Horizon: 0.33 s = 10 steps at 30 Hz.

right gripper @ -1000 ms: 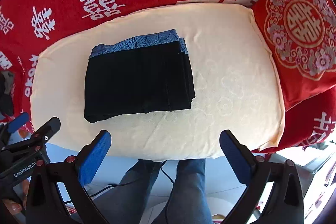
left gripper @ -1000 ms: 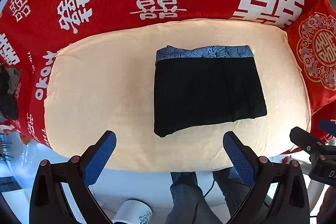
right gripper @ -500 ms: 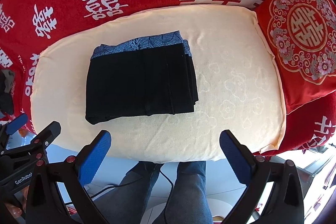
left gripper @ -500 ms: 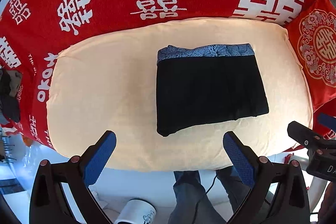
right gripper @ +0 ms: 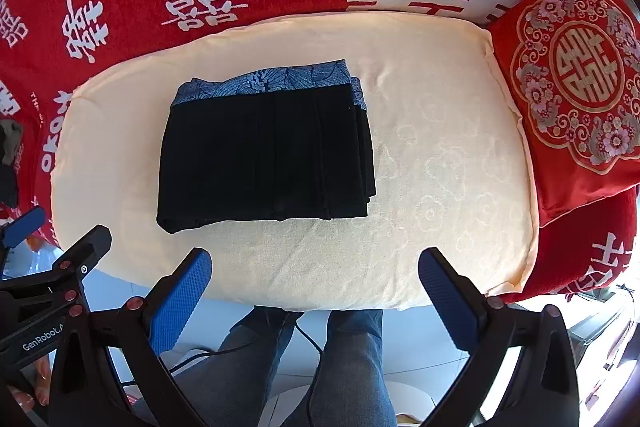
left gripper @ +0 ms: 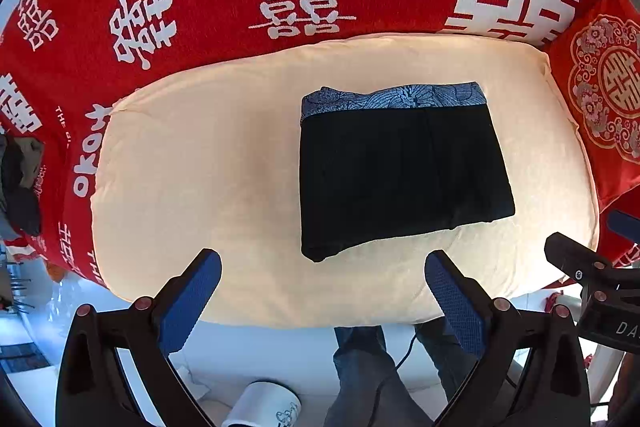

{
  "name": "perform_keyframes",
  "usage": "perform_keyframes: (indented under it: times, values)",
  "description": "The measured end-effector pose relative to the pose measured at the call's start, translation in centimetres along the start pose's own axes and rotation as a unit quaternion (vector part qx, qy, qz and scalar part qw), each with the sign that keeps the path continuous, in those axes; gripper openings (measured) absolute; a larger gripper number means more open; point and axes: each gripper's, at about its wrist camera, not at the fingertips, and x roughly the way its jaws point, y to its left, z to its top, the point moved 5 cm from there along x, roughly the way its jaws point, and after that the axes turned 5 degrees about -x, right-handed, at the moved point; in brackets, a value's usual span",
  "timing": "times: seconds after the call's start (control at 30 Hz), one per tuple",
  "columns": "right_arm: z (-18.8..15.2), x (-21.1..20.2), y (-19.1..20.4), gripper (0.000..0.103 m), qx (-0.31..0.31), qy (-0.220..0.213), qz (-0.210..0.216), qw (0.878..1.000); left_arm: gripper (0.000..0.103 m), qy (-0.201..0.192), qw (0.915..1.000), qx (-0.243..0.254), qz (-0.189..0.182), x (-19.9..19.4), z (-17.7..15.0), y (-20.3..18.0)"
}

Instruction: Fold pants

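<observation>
The black pants lie folded into a compact rectangle on a cream cushion, with a blue patterned waistband along the far edge. My left gripper hovers open over the cushion's near edge, short of the pants, with nothing between its blue pads. My right gripper is also open and empty, near the same front edge and right of the pants. Each gripper shows at the side of the other's view.
A red cover with white characters lies under and behind the cushion. A red embroidered pillow sits at the right. A person's legs in jeans stand below the cushion edge. A white cup is on the floor.
Both grippers have drifted slightly, so the pants and cushion sit a little further right in each view. The pants lie unchanged and both grippers stay open.
</observation>
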Motion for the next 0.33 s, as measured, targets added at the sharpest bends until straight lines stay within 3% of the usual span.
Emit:
perform_keyframes:
  times: [0.33]
  values:
    - [-0.09, 0.23, 0.12, 0.103, -0.002, 0.004, -0.001, 1.000, 0.102, -0.003, 0.9999, 0.001, -0.014, -0.10, -0.11, -0.43]
